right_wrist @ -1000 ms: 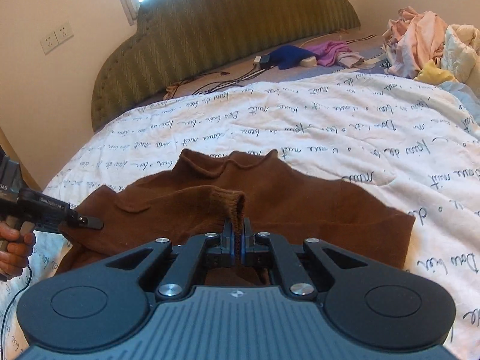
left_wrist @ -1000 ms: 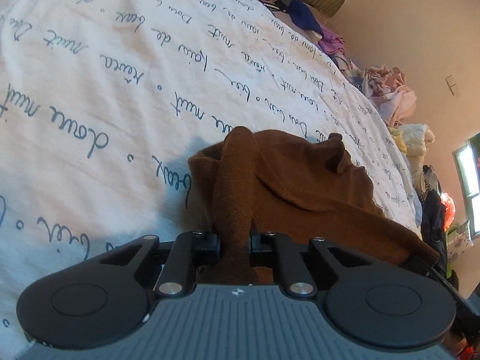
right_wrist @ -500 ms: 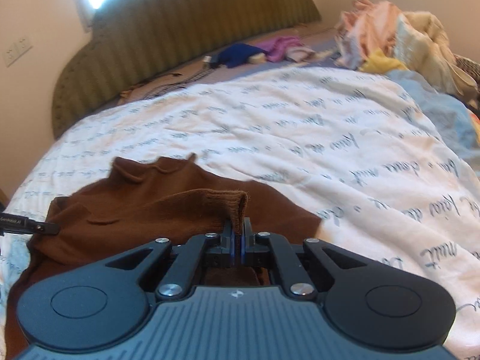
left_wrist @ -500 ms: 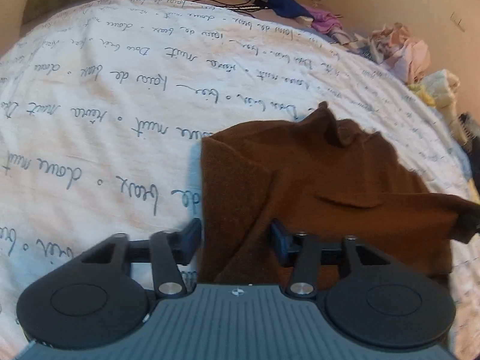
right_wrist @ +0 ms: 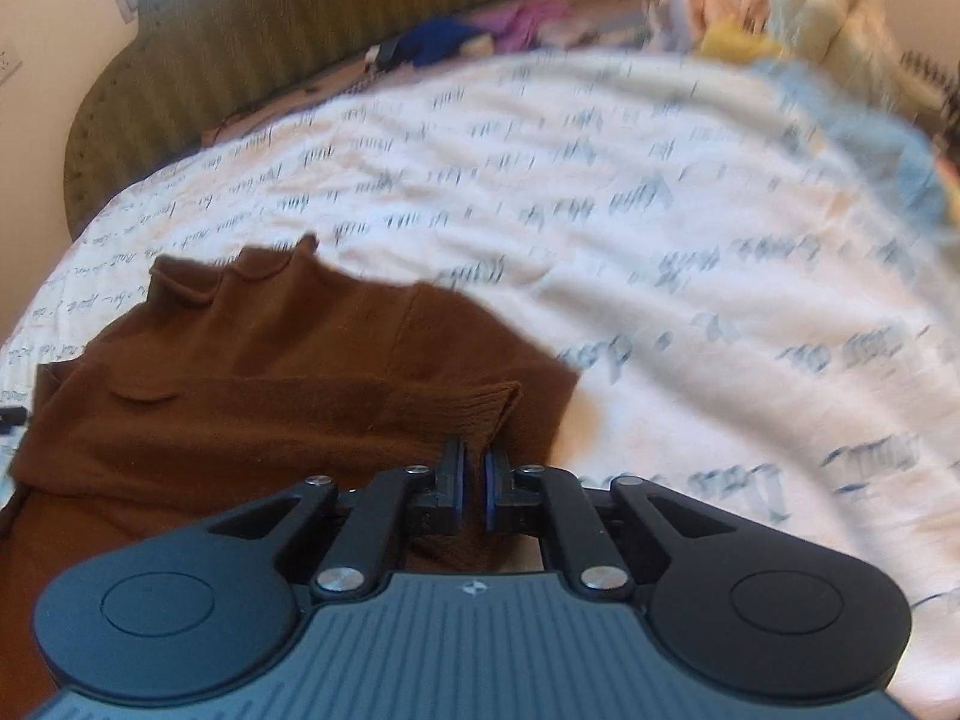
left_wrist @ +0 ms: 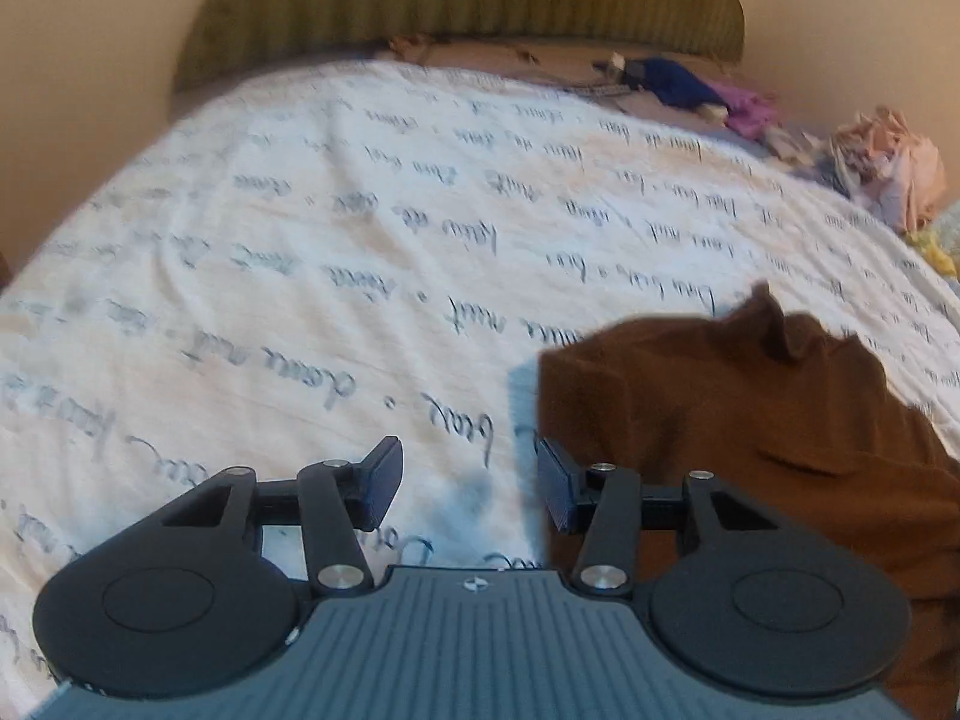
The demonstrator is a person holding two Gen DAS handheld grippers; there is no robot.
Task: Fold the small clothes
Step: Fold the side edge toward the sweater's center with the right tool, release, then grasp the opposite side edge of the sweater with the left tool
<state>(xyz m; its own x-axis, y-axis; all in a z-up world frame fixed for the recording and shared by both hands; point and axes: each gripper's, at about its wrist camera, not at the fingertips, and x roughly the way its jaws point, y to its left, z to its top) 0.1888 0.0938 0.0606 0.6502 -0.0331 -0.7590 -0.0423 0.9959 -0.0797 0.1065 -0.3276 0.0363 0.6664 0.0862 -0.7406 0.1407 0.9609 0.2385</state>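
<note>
My left tongs (left_wrist: 468, 483) empty, jaws closing beside the brown sweater (left_wrist: 750, 420), my right tongs (right_wrist: 474, 480) clamping its ribbed cuff (right_wrist: 498, 414), printed bed cover (left_wrist: 360, 276) beneath

A plain rust-brown knit sweater (right_wrist: 288, 372) is lying on a white bedspread (left_wrist: 336, 252) that is showing rows of dark blue-grey handwritten script, a ribbed olive-green headboard (left_wrist: 456, 0) is standing behind, and pale pink, yellow, purple and deep blue clothes (left_wrist: 888, 180) are showing beyond.
</note>
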